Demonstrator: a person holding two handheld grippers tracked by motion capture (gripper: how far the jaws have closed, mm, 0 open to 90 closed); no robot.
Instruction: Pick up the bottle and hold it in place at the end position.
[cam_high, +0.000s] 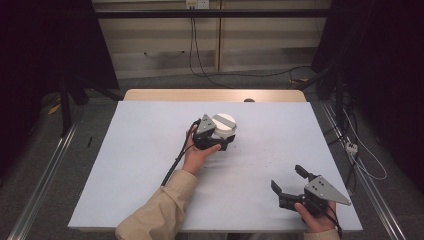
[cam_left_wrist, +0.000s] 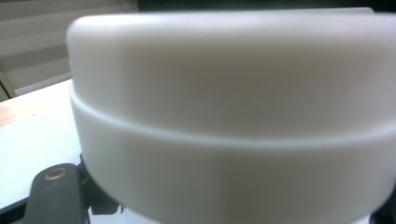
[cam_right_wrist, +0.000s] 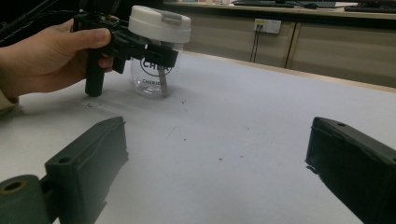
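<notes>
Left gripper (cam_high: 216, 140) clamped on clear jar (cam_right_wrist: 152, 79) under white lid (cam_right_wrist: 160, 22), seemingly steadying. Right gripper (cam_high: 289, 181) wide, empty. Next: bringing 2 jaws onto lid.

Dim room, table evenly lit; white lid (cam_left_wrist: 224, 93) close-up blurred.
</notes>
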